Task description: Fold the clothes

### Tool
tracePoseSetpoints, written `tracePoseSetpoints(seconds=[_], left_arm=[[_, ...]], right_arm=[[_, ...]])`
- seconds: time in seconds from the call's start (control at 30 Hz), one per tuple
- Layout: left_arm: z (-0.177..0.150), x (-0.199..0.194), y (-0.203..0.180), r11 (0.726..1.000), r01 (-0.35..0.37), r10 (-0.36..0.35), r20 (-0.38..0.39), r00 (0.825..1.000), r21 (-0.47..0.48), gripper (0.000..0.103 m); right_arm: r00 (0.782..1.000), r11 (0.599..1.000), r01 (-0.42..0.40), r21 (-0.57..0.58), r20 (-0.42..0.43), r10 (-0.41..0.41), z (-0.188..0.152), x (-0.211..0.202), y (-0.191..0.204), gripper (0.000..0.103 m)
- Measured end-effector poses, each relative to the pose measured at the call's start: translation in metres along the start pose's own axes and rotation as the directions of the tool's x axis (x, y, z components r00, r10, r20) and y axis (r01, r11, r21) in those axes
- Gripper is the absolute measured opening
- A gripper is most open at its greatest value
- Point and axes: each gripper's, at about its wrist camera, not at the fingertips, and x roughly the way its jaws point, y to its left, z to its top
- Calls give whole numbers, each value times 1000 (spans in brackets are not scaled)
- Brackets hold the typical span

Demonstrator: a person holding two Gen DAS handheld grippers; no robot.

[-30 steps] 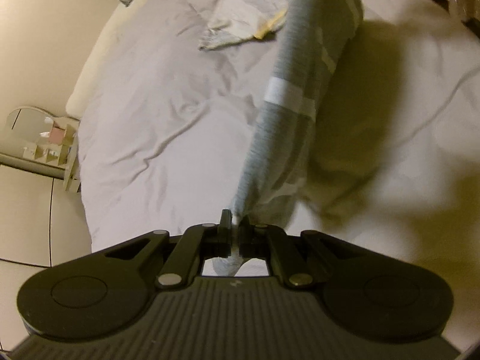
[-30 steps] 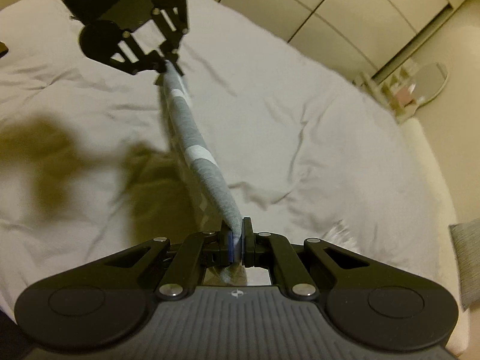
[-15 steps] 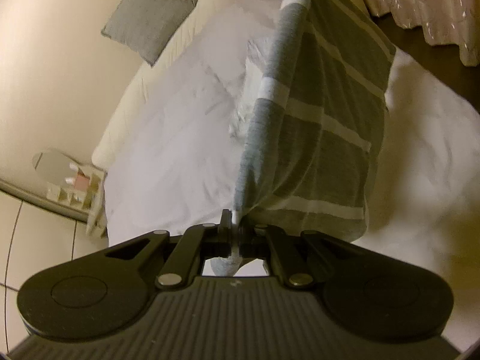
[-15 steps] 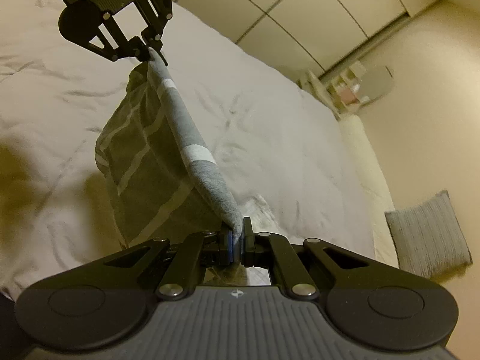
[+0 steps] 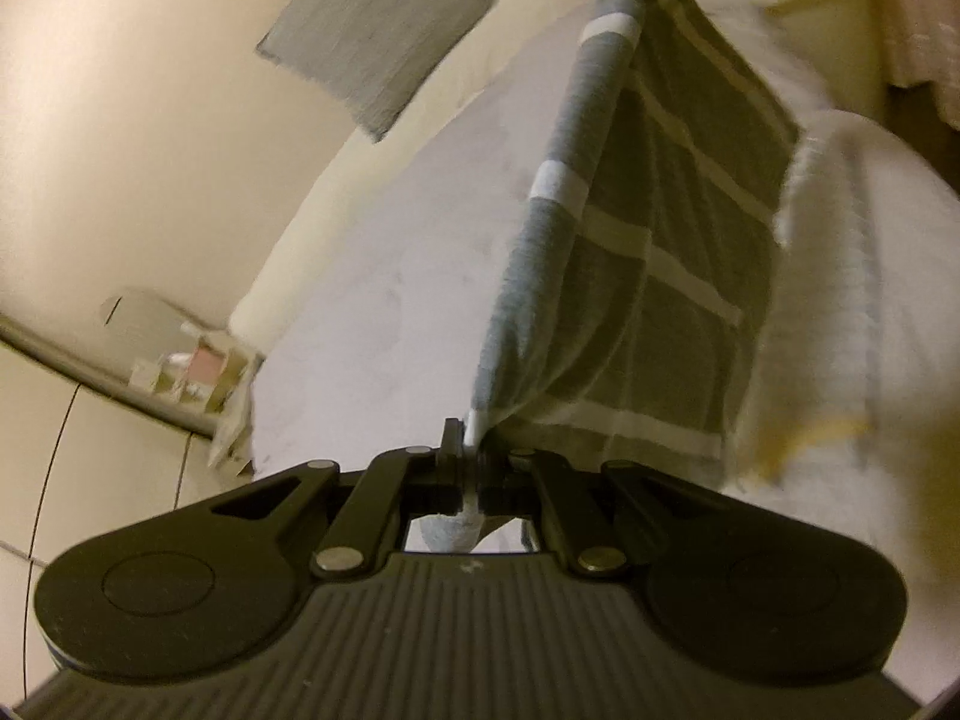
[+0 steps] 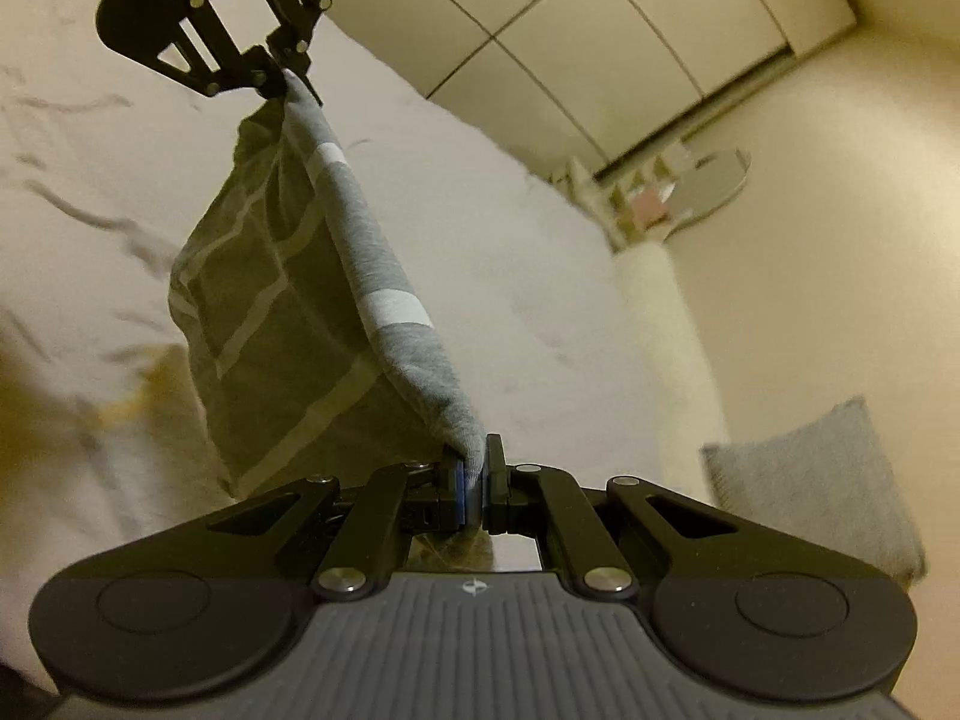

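You held one grey garment with pale stripes [image 5: 654, 276] stretched in the air above the bed [image 5: 384, 276], one corner in each tool. The left tool [image 5: 471, 468] was clamped narrow on the near corner; in the right wrist view, the right tool [image 6: 474, 474] was likewise pinched tight on its own corner, with the top edge taut between the two and the body of the cloth hanging below, apart from the bedding. The probable risks: each grip took only a small bite of fabric, so a sharp tug or a wider spread of your hands could have pulled a corner free and dropped the garment in a heap; lowering it unevenly could have bunched the hanging part and spoiled the fold line. A second, pale cloth with a yellow edge [image 5: 804, 438] lay on the bed beneath and could have been caught under the fold. Count: two tools, one held garment, one loose pale cloth, one grey cushion [image 5: 378, 36], one bed.
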Motion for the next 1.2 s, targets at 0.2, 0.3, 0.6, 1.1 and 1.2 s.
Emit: tracePoseSetpoints(seconds=[0.2, 0.3, 0.6, 1.1, 1.2], left_arm=[[39, 34, -49, 999, 30, -32, -65, 997, -30, 2], [32, 56, -112, 993, 120, -120, -112, 986, -11, 2], [-13, 78, -242, 994, 103, -99, -101, 990, 40, 2], [-28, 82, -277, 980, -140, 134, 52, 990, 142, 6], [-31, 87, -285, 973, -173, 165, 67, 984, 151, 5]], right_arm=[[1000, 1000, -29, -10, 11, 29, -64, 44, -15, 3], [991, 993, -121, -4, -58, 120, -112, 71, 26, 3], [984, 991, -125, -57, -133, 116, -191, 101, 145, 1], [985, 968, 152, -202, -47, -164, -226, 101, 189, 20], [981, 961, 186, -205, -25, -195, -233, 101, 194, 8]])
